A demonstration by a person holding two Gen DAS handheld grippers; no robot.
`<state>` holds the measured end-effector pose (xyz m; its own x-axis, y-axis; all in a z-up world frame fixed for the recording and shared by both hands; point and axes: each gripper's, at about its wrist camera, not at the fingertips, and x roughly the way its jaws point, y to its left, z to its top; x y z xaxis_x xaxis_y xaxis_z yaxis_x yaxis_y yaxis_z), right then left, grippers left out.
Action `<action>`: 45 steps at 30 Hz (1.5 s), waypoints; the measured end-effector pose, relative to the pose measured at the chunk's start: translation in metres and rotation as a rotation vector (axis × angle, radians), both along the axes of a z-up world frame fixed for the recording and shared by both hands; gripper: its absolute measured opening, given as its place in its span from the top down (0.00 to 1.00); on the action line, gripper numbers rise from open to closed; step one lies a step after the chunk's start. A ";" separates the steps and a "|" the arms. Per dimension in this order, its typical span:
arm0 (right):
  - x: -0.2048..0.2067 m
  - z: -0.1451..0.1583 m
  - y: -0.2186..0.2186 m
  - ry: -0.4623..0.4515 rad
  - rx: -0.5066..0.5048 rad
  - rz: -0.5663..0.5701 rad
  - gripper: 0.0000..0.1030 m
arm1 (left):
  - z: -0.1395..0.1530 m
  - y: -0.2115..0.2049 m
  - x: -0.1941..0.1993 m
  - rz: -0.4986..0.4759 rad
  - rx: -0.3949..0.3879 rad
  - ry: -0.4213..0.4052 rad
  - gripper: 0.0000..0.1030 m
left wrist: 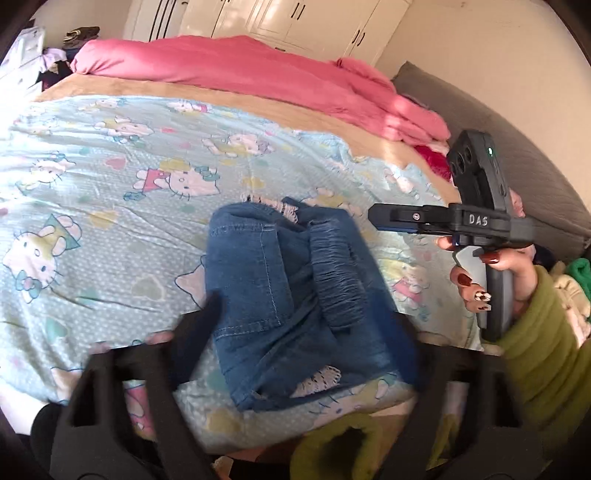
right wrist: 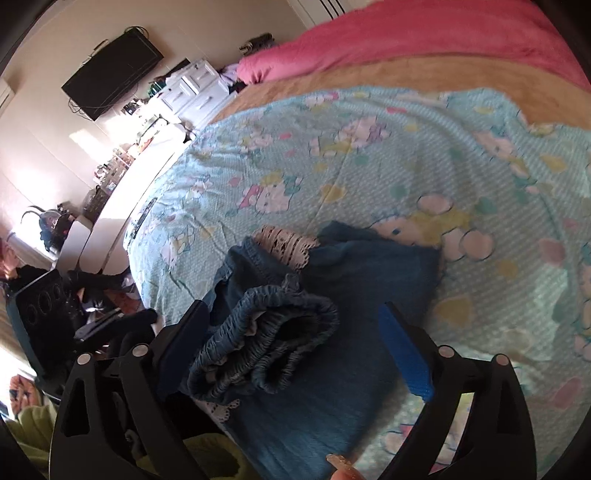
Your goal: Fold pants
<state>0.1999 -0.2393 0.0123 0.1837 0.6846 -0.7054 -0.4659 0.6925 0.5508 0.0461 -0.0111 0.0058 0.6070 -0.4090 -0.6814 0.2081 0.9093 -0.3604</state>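
Our left gripper (left wrist: 306, 325) sits wide open, fingers blurred, straddling the near part of the folded pants (left wrist: 291, 295) without clamping them. Our right gripper (right wrist: 291, 332) is also spread wide, blue pad (right wrist: 406, 354) on its right finger, left finger just beside the elastic waistband (right wrist: 266, 343), nothing pinched. In the left wrist view the right gripper (left wrist: 384, 218) hangs just right of the pants, above the sheet; from that side angle we cannot tell its gap.

The pants lie in a compact bundle at the near edge of the bed, on the cartoon-cat sheet (left wrist: 110, 184), lace trim (right wrist: 286, 242) showing at the far end.

Far side: pink blanket (left wrist: 258, 74), then white wardrobe doors (left wrist: 280, 18). Far left in the right wrist view: wall-mounted TV (right wrist: 110, 74) and white drawers (right wrist: 195, 88).
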 end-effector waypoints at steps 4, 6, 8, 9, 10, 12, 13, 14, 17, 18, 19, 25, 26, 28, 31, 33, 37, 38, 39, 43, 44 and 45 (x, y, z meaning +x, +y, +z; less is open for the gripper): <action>0.010 -0.029 0.026 0.112 -0.052 -0.012 0.07 | -0.017 -0.019 0.008 -0.052 0.016 0.039 0.47; 0.011 -0.041 0.032 0.163 -0.038 -0.018 0.23 | -0.028 -0.032 0.010 -0.087 0.042 0.065 0.47; 0.002 -0.041 0.037 0.135 0.008 0.015 0.56 | -0.037 -0.038 0.007 -0.110 0.069 0.086 0.47; -0.003 -0.037 0.037 0.113 0.005 0.018 0.62 | -0.038 -0.038 0.004 -0.119 0.074 0.087 0.47; -0.012 -0.028 0.034 0.077 0.011 0.032 0.65 | -0.037 -0.038 0.000 -0.130 0.069 0.085 0.47; -0.023 -0.018 0.025 0.044 0.010 0.026 0.66 | -0.034 -0.034 -0.005 -0.154 0.044 0.087 0.46; -0.026 -0.017 0.018 0.036 -0.010 0.011 0.65 | -0.033 -0.032 -0.007 -0.155 0.034 0.085 0.45; -0.026 -0.018 0.014 0.026 -0.049 0.000 0.62 | -0.031 -0.031 -0.008 -0.157 0.025 0.085 0.43; -0.018 -0.031 0.013 0.034 -0.144 -0.036 0.36 | -0.025 -0.027 -0.010 -0.169 0.012 0.082 0.34; -0.016 -0.033 0.011 0.051 -0.133 -0.051 0.36 | -0.021 -0.024 -0.011 -0.164 0.018 0.073 0.33; -0.017 -0.031 0.009 0.054 -0.110 -0.068 0.36 | -0.019 -0.021 -0.013 -0.150 0.024 0.064 0.31; -0.051 0.012 -0.024 -0.139 -0.071 -0.135 0.21 | -0.002 0.033 -0.011 -0.030 -0.006 0.039 0.30; -0.061 0.018 -0.029 -0.181 -0.087 -0.135 0.21 | -0.001 0.043 -0.006 -0.005 -0.007 0.045 0.30; -0.085 0.030 -0.027 -0.281 -0.112 -0.088 0.21 | 0.004 0.051 0.001 0.009 0.000 0.054 0.32; -0.128 0.042 -0.003 -0.416 -0.163 0.076 0.21 | 0.007 0.050 0.019 -0.009 0.023 0.060 0.53; -0.149 0.044 0.014 -0.479 -0.171 0.179 0.21 | 0.006 0.043 0.033 -0.037 0.022 0.082 0.60; -0.178 0.027 0.063 -0.573 -0.293 0.403 0.40 | -0.001 0.018 0.060 -0.105 0.030 0.127 0.61; -0.180 0.022 0.074 -0.587 -0.317 0.446 0.44 | -0.006 0.011 0.068 -0.114 0.052 0.141 0.61; -0.184 0.015 0.085 -0.603 -0.337 0.499 0.50 | -0.010 0.008 0.074 -0.120 0.068 0.153 0.61; -0.184 0.004 0.104 -0.636 -0.345 0.575 0.50 | -0.031 -0.005 0.092 -0.143 0.092 0.220 0.62; -0.181 0.000 0.107 -0.642 -0.346 0.580 0.50 | -0.035 -0.007 0.094 -0.145 0.101 0.230 0.62; -0.178 -0.004 0.109 -0.649 -0.357 0.582 0.55 | -0.041 -0.009 0.098 -0.140 0.115 0.246 0.62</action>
<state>0.0215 -0.1299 0.0084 0.3117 0.5558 -0.7707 -0.9331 0.3320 -0.1380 0.1446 -0.0197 -0.0356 0.3610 -0.3889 -0.8476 0.2531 0.9157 -0.3123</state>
